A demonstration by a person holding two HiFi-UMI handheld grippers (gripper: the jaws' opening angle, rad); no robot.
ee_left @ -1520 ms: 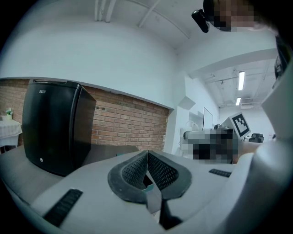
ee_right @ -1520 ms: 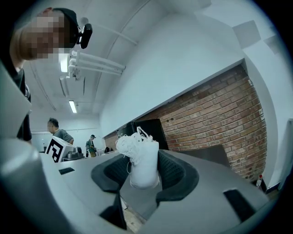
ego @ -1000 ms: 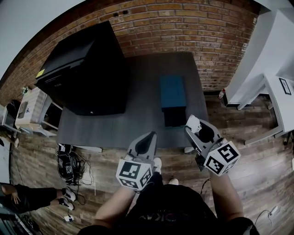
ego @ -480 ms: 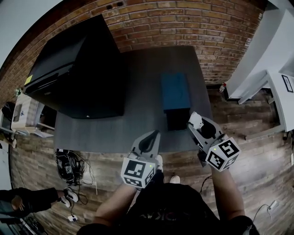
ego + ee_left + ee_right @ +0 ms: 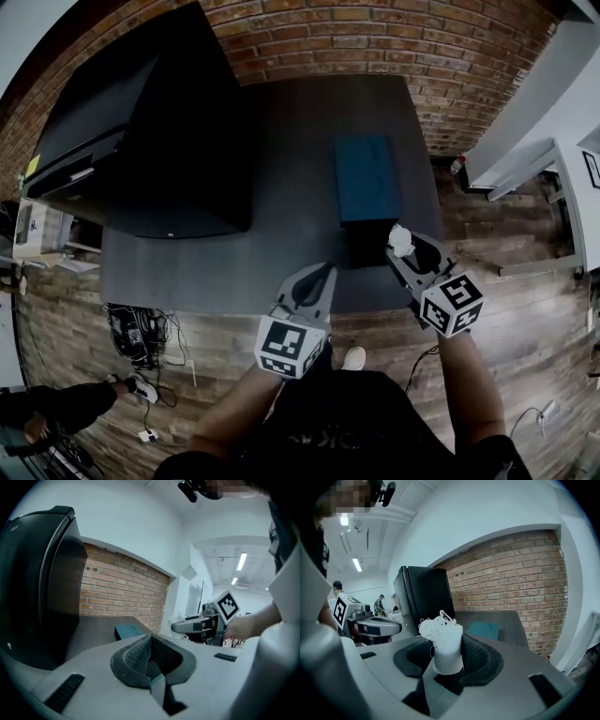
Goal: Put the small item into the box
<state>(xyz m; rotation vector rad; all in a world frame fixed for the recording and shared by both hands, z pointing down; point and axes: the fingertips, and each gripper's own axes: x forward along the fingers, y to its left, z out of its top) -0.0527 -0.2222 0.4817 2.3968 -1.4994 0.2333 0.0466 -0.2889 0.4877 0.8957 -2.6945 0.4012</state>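
Small white item (image 5: 446, 645), a stubby roll standing upright, smooth-sided below and frayed into a tuft of loose threads on top; clamped between the jaws of the right gripper (image 5: 447, 639), held clear of the surface, just beside the near right corner of the box. Teal box (image 5: 367, 176), oblong, flat on the dark table (image 5: 291, 141), long side running away from the person; top plain with a faint rounded mark; near end joined by a darker section (image 5: 366, 246), open or closed impossible to tell
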